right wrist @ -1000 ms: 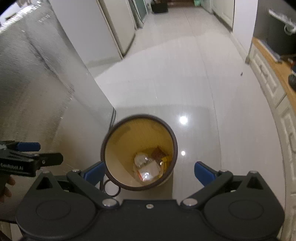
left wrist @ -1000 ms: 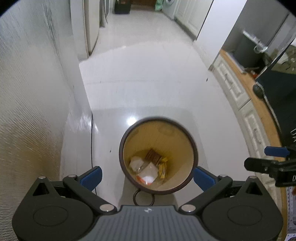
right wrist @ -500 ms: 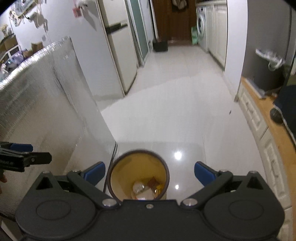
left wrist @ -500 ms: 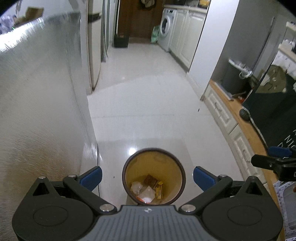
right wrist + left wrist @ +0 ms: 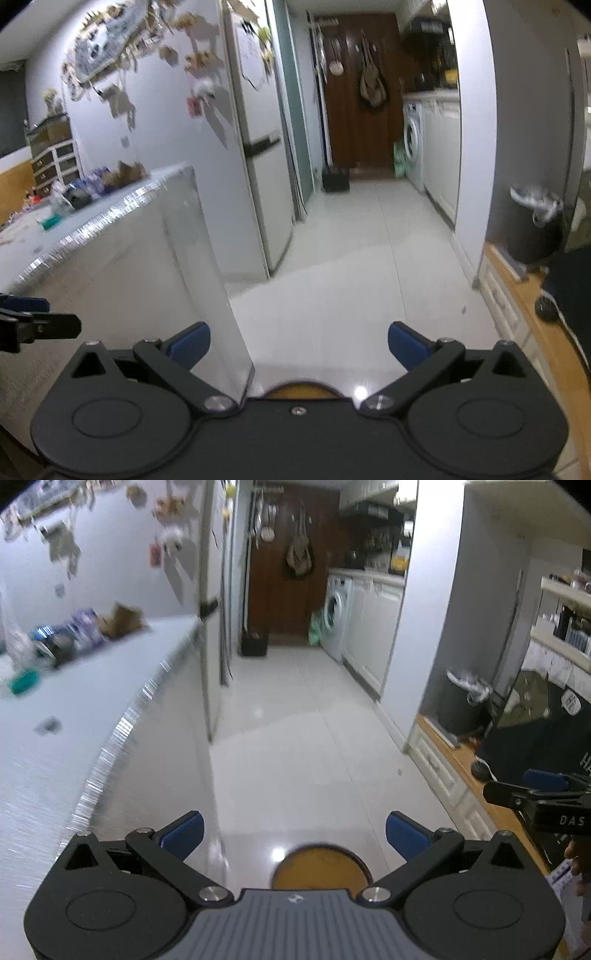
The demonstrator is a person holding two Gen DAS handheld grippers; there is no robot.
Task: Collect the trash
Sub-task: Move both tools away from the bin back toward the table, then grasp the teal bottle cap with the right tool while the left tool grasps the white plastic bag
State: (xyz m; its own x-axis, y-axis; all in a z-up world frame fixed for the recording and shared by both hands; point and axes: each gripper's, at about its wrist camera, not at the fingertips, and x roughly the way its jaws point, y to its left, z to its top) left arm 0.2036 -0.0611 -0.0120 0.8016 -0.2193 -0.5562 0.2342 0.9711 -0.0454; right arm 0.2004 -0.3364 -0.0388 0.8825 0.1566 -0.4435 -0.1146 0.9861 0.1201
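Note:
The round brown bin with a yellow inside (image 5: 320, 867) stands on the white floor, low in the left wrist view; only its rim (image 5: 301, 390) shows in the right wrist view. Its contents are hidden. My left gripper (image 5: 294, 829) is open and empty, above the bin. My right gripper (image 5: 299, 345) is open and empty too. The right gripper's fingers (image 5: 524, 794) show at the right edge of the left wrist view. The left gripper's fingers (image 5: 40, 323) show at the left edge of the right wrist view.
A silver-sided counter (image 5: 74, 701) with blurred items on top, a green one (image 5: 24, 681) among them, stands at the left. A fridge (image 5: 258, 147) lies beyond. White cabinets with a wooden top (image 5: 450, 768) line the right. A washing machine (image 5: 334, 616) stands far down the corridor.
Both grippers have lifted and tilted up from looking down into the bin. The bin has slid to the bottom of both views, and the counter top and corridor have come into view.

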